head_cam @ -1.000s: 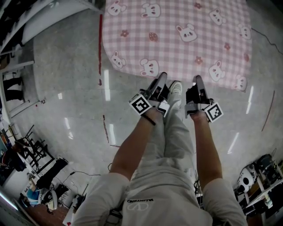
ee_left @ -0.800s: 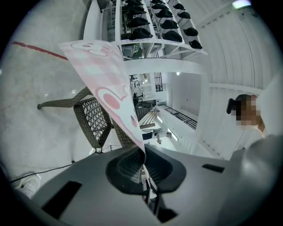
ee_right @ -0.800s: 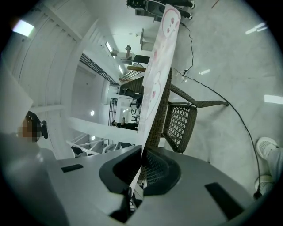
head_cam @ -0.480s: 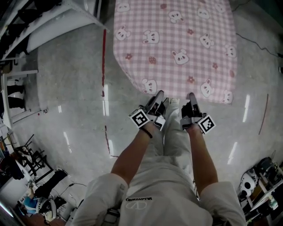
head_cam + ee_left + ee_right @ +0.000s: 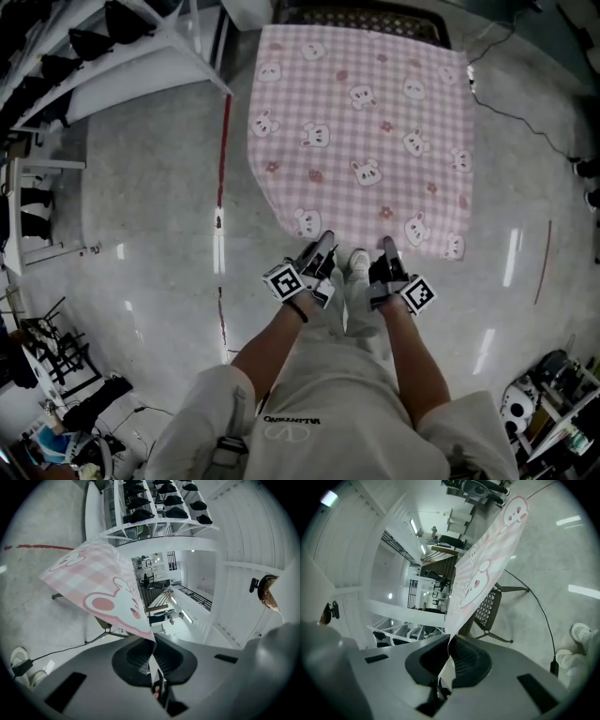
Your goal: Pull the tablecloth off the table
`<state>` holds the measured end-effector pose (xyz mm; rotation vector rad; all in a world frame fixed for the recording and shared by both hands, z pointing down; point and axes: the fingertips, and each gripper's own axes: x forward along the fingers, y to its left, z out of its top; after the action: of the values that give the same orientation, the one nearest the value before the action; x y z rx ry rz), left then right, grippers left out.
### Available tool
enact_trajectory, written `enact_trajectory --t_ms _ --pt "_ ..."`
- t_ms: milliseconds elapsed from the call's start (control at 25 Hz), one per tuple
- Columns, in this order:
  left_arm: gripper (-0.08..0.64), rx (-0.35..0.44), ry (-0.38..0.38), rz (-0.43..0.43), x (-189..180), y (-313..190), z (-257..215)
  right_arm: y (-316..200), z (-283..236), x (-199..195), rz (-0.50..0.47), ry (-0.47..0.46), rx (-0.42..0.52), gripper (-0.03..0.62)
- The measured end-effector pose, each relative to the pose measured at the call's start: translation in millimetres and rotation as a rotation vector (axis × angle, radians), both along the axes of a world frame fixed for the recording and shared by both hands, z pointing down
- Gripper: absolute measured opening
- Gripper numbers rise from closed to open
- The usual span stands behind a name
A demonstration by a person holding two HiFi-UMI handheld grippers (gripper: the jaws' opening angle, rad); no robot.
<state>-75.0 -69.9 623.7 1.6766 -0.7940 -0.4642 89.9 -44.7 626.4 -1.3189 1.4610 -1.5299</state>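
A pink checked tablecloth (image 5: 366, 131) printed with white rabbits hangs stretched out ahead of me over a dark mesh table (image 5: 356, 14), whose far edge shows beyond it. My left gripper (image 5: 322, 247) is shut on the cloth's near edge toward its left corner. My right gripper (image 5: 388, 248) is shut on the same edge further right. In the left gripper view the tablecloth (image 5: 103, 588) runs into the shut jaws of the left gripper (image 5: 152, 645). In the right gripper view the tablecloth (image 5: 483, 573) enters the shut right gripper (image 5: 449, 645), with the mesh table (image 5: 487, 609) beneath.
Polished grey floor (image 5: 150, 206) lies all round, with a red line (image 5: 223, 159) on it. White shelving (image 5: 122, 56) stands at the far left. A black cable (image 5: 525, 117) trails at the right. Clutter (image 5: 548, 394) sits at the lower right. My white shoes (image 5: 353, 265) show between the grippers.
Both grippers have risen with the cloth's near edge and look smaller in the head view. More of the tablecloth and the table's far edge have come into sight.
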Motion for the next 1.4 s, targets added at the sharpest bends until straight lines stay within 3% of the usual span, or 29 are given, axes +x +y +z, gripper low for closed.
enact_trajectory --t_ms 240,520,680,880,1120,1400 --pt "0.002 -0.031 0.007 -0.008 3 -2 -7 -7 -10 3 -0.041 0.014 0.005 0.011" --pt "0.002 0.045 -0.063 0.007 13 -9 -26 -16 -29 10 -0.07 0.011 0.023 0.011" --pt "0.002 0.06 -0.102 0.007 11 -8 -50 -12 -47 6 -0.087 0.019 0.012 0.011" --pt "0.002 0.07 -0.089 0.016 15 16 -78 10 -77 7 -0.1 0.011 0.044 0.011" --pt "0.002 0.16 -0.111 0.043 19 35 -133 33 -125 10 -0.144 0.039 0.113 0.012" --pt "0.002 0.187 -0.086 0.045 28 54 -180 50 -175 16 -0.155 0.053 0.165 0.012"
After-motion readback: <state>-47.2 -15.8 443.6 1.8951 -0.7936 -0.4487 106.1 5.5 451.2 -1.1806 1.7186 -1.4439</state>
